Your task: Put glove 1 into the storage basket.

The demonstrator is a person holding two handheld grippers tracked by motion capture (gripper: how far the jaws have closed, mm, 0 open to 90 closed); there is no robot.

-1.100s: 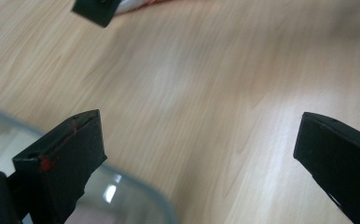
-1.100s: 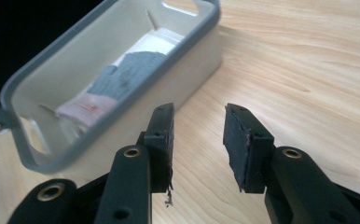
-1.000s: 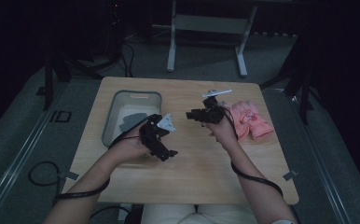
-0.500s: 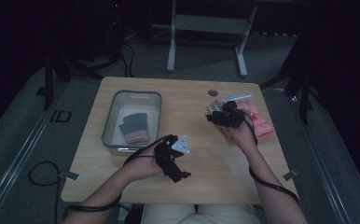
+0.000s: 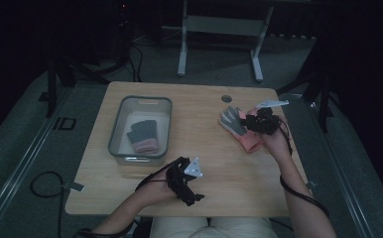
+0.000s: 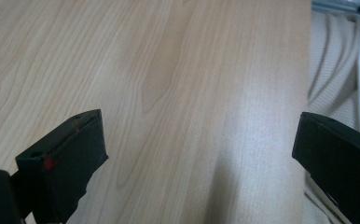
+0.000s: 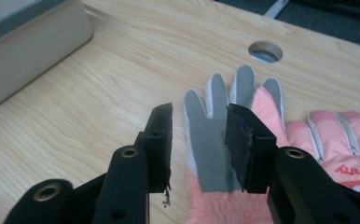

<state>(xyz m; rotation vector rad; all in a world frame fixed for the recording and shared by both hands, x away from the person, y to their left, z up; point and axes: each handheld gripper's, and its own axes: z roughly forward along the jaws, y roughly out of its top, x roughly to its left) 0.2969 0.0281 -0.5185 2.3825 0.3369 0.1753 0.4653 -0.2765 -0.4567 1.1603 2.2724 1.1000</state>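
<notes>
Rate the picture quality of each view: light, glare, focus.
High view: dim, the room beyond the table nearly black, yet the bin and the gloves remain readable. Left gripper view: bright, with pale glare on the wood near the table edge and soft-focused jaws. Right gripper view: evenly lit, the gloves fairly sharp, the right gripper slightly blurred up close.

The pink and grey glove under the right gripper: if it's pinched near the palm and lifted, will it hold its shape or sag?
The pink and grey glove would probably sag: it lies flat and soft on the table, fingers splayed limply. Its fuzzy pink cuff suggests padded fabric, so likely light and not slippery. The right gripper, jaws apart over the grey palm, may lift only one layer, leaving the fingers to dangle.
</notes>
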